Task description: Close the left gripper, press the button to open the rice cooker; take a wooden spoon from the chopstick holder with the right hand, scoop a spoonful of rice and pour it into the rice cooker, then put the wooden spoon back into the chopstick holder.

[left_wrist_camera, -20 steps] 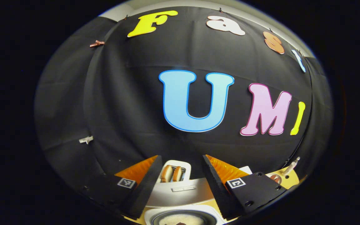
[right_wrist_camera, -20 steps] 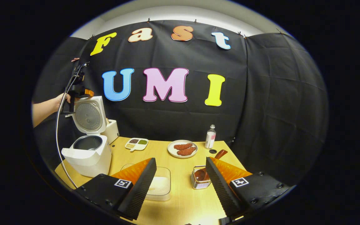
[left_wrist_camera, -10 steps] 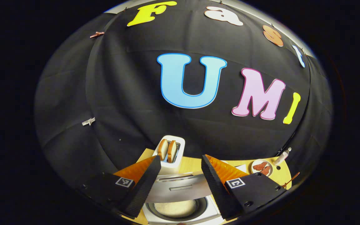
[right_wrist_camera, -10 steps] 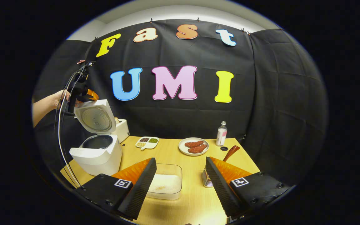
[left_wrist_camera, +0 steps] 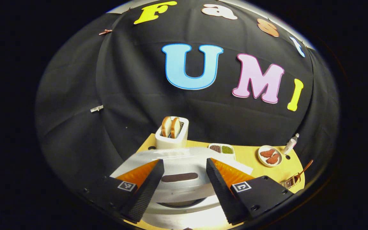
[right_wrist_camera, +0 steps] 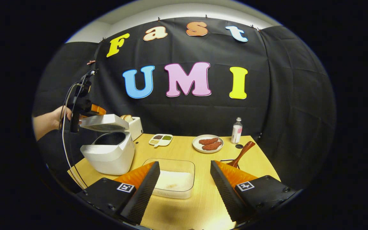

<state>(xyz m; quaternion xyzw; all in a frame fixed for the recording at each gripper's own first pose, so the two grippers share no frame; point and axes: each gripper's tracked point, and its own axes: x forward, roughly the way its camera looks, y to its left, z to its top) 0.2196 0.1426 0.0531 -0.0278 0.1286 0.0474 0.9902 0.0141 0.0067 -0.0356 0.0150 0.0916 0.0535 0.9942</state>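
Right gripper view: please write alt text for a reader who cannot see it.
A white rice cooker with its lid half lowered stands at the left of a wooden table, the left hand-held gripper above the lid. In front, the open right hand-held gripper frames a clear container of rice.

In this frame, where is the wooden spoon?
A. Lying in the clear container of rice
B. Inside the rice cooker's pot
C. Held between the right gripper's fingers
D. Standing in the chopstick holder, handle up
D. In the right gripper view the wooden spoon stands handle-up in the chopstick holder, partly hidden behind the right gripper, whose open fingers hold nothing.
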